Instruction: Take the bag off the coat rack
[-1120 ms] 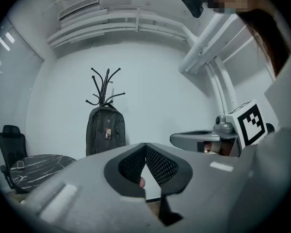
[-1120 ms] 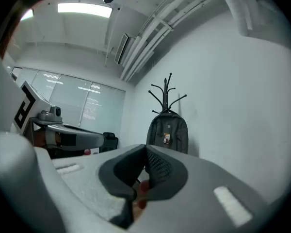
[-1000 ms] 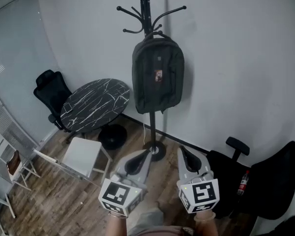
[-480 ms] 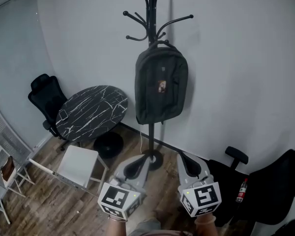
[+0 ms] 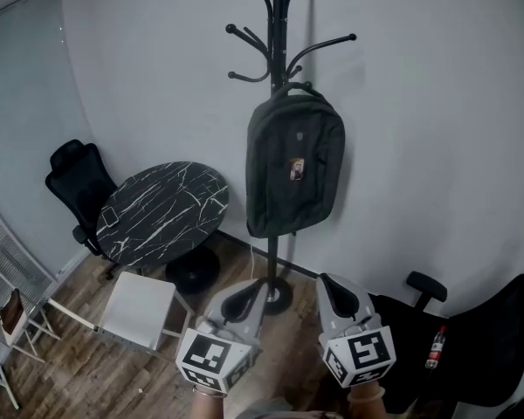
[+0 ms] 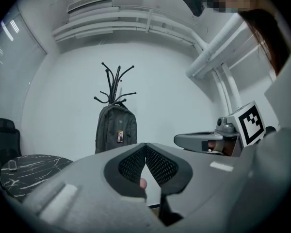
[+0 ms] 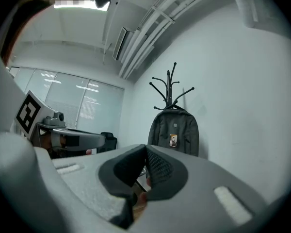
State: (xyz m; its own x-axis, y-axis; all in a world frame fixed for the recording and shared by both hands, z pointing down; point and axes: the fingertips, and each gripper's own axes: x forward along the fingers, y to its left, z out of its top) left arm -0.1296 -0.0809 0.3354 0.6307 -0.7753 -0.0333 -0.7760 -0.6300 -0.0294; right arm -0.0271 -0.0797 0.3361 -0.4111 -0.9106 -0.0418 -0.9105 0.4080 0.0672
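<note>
Clearly nothing is done yet — the bag (image 5: pixel 294 160) hangs from the coat rack (image 5: pixel 278 24) at twelve o'clock, untouched. The left gripper (image 5: pixel 255 285) and right gripper (image 5: pixel 325 283), low at six o'clock, have jaws together, empty — reaching, gripping and unhooking are all left.

The bag (image 5: pixel 295 168) and coat rack (image 5: pixel 278 24) now sit lower in view.

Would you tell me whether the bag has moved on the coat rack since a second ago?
No. The bag hangs from the same hook of the coat rack, against its pole; both shift together in the head view, so the camera moved.
</note>
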